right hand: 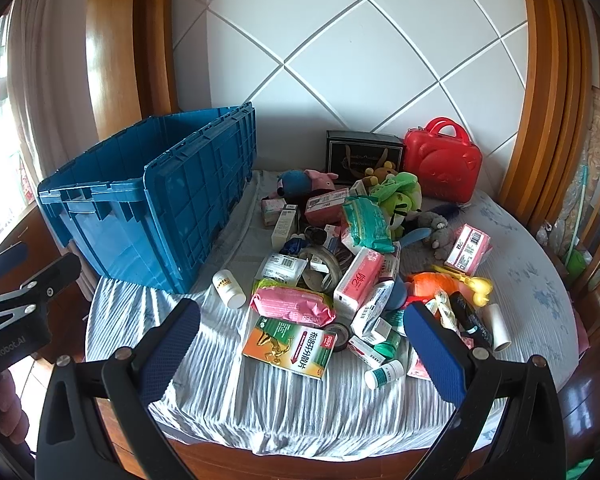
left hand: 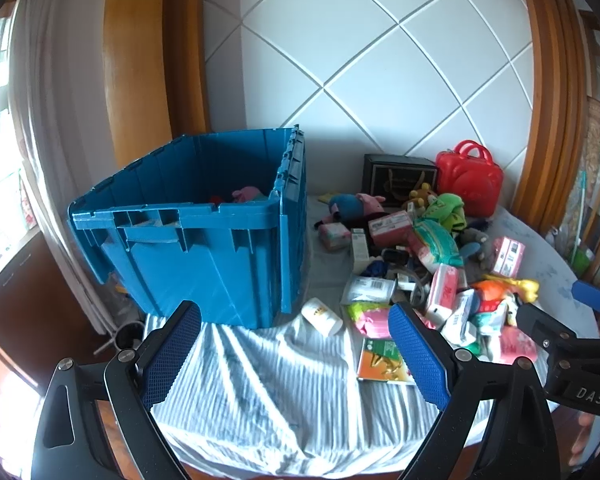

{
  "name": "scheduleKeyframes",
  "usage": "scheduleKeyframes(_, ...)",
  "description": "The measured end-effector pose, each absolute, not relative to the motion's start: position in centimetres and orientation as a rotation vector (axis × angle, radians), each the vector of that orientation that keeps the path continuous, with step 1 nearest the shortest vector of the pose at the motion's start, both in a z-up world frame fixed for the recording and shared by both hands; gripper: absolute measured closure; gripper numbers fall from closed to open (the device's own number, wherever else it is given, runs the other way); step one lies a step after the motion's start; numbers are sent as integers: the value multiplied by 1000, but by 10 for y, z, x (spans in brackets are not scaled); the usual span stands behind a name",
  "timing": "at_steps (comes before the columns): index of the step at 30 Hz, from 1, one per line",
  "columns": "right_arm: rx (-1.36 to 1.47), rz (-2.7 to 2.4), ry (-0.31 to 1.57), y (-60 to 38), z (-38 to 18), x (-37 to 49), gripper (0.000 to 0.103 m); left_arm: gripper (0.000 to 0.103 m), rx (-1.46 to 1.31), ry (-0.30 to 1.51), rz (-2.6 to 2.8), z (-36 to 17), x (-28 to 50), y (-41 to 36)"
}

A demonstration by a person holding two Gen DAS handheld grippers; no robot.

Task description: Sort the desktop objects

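A blue crate [left hand: 204,256] stands on the table's left, also in the right wrist view [right hand: 148,216]; a pink toy [left hand: 246,194] lies inside. A heap of boxes, packets and plush toys [right hand: 360,248] fills the table's middle, with a white pill bottle [left hand: 322,316] and an orange-green medicine box [right hand: 290,346] nearest me. My left gripper [left hand: 296,350] is open and empty above the striped cloth, in front of the crate. My right gripper [right hand: 302,346] is open and empty, hovering over the medicine box.
A red bear-faced case [right hand: 444,166] and a black box [right hand: 364,156] stand at the back by the wall. A striped cloth [right hand: 260,400] covers the round table. Wooden chairs [right hand: 596,280] stand at the right, curtains at the left.
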State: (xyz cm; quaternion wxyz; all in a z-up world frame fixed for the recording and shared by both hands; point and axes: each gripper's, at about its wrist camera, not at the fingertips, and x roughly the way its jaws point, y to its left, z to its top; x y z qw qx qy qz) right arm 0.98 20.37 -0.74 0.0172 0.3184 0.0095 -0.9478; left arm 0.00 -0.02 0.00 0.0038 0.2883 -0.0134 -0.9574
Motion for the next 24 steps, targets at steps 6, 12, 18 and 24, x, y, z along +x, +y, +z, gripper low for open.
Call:
scheduleKeyframes(6,975,-2952,43,199,-4,11,0,7,894,-40,-2993,0,0,-5)
scheduleKeyframes(12,968,-2948,45,194,-10,10,0,7,884,-38,-2985,0,-1,-11)
scheduleKeyframes(18,978,-2941,49,194,-10,11,0,7,874,-36,-2977,-1,-1,-16)
scheduleKeyframes(24,991,-2938,52,194,-12,10,0,7,877,-30,-2976,-2,-1,-18)
